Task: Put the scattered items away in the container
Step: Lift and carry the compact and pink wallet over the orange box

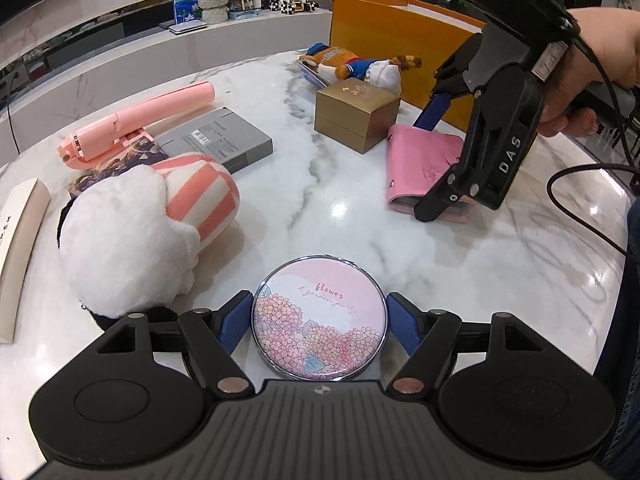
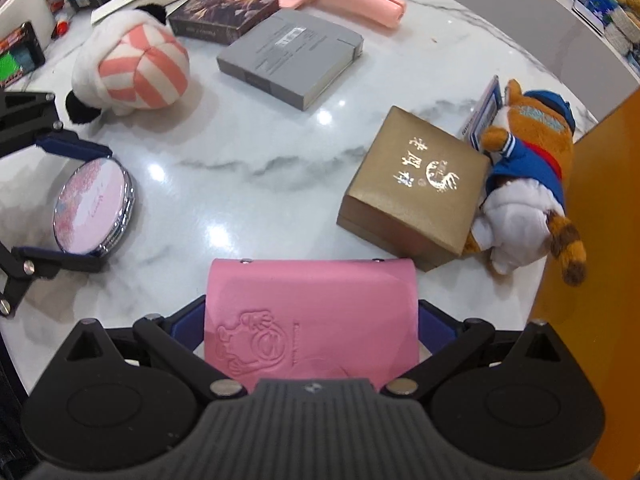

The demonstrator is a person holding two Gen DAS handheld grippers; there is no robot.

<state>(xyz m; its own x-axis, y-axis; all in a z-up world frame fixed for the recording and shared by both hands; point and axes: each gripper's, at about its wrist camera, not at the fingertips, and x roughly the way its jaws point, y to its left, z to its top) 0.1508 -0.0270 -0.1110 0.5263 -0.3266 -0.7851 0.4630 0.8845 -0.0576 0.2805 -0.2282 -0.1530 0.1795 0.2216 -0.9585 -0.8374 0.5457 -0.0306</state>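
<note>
Clutter covers the marble table [image 1: 360, 240], and both hands have picked one piece each. The left gripper [image 1: 319, 320] has its blue pads pressed against opposite edges of the round flower-print compact [image 1: 319, 322]; gripping across the rim suits a thin disc lying flat that offers no other purchase. The compact looks to be resting on the marble, near the front edge, beside the striped plush [image 1: 152, 224]. The right gripper [image 2: 312, 320] points steeply down and straddles the pink wallet [image 2: 310, 316], one finger at each long side; the pads look closed against it, probably because its soft flat body is easiest taken across the width. Whether the wallet has left the surface I cannot tell. The orange box [image 1: 400, 40] standing open at the far edge, behind the gold gift box [image 1: 356, 114] and the sailor plush [image 1: 348, 64], is likely the container meant, so each held item has to travel past those two to reach it
</note>
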